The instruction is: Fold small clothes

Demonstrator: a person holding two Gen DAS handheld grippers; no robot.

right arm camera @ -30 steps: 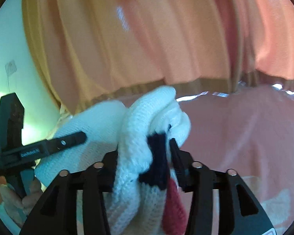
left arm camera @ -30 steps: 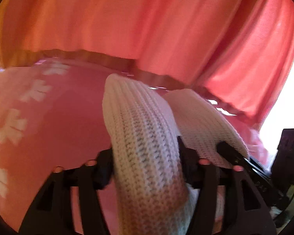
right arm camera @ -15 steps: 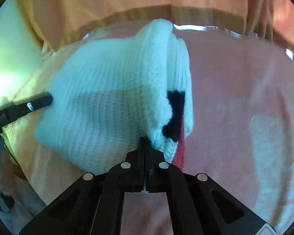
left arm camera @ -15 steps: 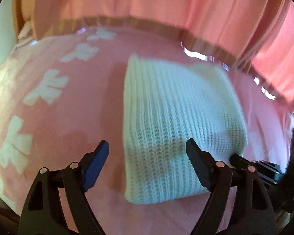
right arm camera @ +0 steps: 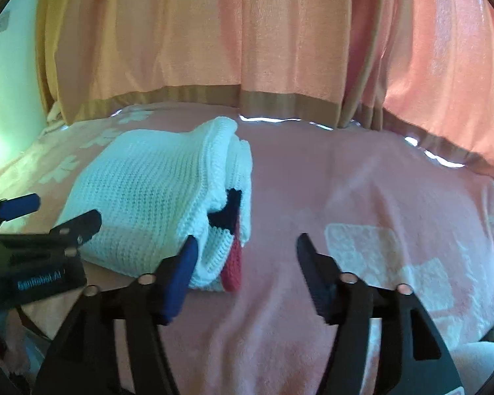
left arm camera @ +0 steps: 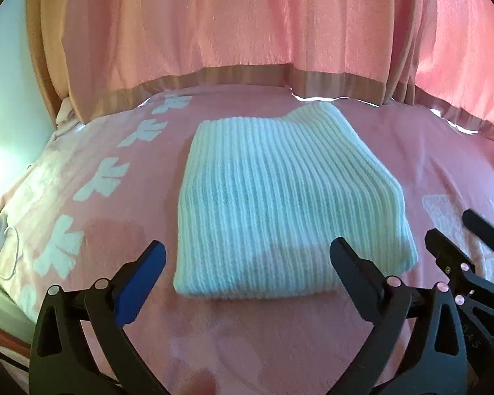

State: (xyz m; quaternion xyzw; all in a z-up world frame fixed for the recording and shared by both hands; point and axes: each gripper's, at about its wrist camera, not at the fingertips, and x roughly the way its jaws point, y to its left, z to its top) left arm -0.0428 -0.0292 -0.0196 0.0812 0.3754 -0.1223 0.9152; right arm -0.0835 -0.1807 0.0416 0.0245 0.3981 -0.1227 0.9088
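From the left wrist view, the knit [left arm camera: 280, 204] lies folded as a flat white rectangle on the pink blanket [left arm camera: 444, 151], near the curtain [left arm camera: 247, 33] at the far side. A second ago the left gripper [left arm camera: 247, 260] clamped a raised fold of this knit; its jaws have just been opening and now stand wide, with only the knit's near edge in the gap between them and neither pad pressing on it. The right gripper [left arm camera: 457, 233] shows at the right edge, beside the knit's near right corner. From the right wrist view, the knit [right arm camera: 154, 197] sits to the left, its layered edge showing navy and red patches. The right gripper [right arm camera: 243, 250], which pinched that edge before, has just been opening; its left pad stands just beside the edge, nothing held. Both releases suggest that this fold is finished and the knit laid down.
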